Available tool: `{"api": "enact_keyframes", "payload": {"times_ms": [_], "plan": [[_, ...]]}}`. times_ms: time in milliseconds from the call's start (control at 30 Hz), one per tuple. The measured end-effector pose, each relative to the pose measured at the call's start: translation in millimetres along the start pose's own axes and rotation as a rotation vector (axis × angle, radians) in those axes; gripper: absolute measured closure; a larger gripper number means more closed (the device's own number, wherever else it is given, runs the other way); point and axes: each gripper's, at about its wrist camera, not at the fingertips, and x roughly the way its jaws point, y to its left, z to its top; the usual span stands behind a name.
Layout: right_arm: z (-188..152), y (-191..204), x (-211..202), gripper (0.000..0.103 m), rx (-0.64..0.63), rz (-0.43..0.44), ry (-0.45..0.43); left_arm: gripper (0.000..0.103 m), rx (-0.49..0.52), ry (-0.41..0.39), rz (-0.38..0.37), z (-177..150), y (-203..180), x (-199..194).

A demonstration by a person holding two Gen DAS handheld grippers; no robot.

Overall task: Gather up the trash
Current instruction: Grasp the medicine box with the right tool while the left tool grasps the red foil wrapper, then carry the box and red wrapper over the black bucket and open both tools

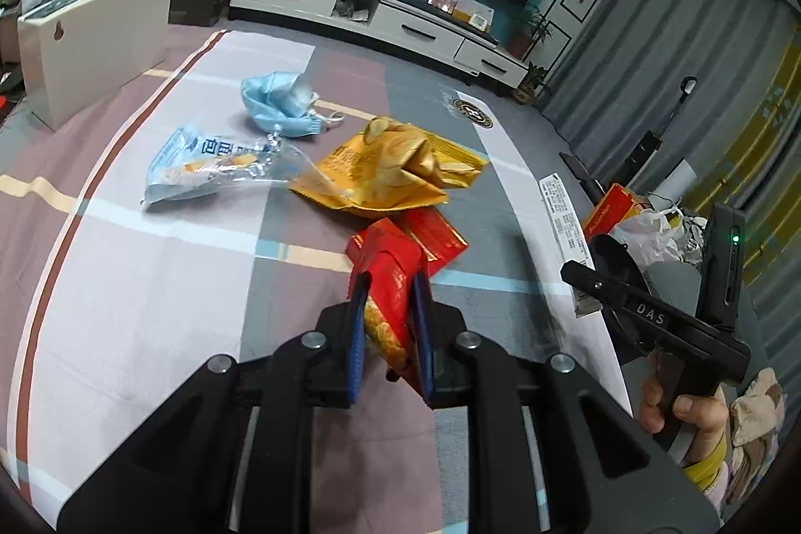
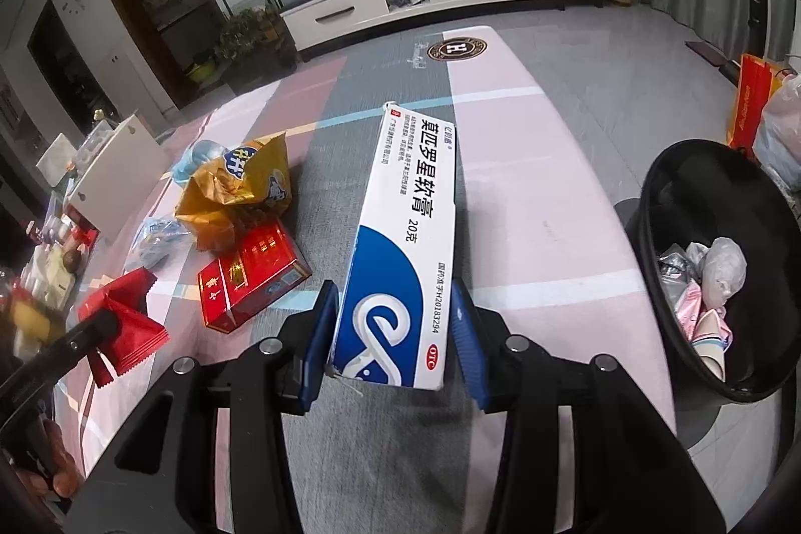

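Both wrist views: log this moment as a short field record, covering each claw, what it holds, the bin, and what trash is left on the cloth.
left claw: shut on crinkled red foil wrapper
right claw: shut on long white-and-blue cardboard ointment box
bin: round black plastic bin, to the right of the cloth, already holding crumpled trash
left on cloth: yellow foil snack bag, flat red cardboard box, clear blue-printed plastic wrapper, crumpled light blue face mask
surface: striped pink and grey cloth

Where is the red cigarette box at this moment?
In the right wrist view, the red cigarette box lies on the striped cloth at the left, just in front of the yellow snack bag and right of the red wrapper.
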Motion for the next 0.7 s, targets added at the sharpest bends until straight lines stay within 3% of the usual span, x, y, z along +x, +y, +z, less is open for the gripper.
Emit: {"api": "enact_keyframes", "payload": {"times_ms": [367, 700], "plan": [[1.2, -41.7, -31.4, 0.058, 0.074, 0.009, -0.06, 0.083, 0.128, 0.009, -0.025, -2.7, -54.8, 0.1], [1.0, -87.9, -61.9, 0.058, 0.162, -0.021, -0.135, 0.083, 0.276, 0.024, -0.099, 3.2, -138.8, 25.3]]}}
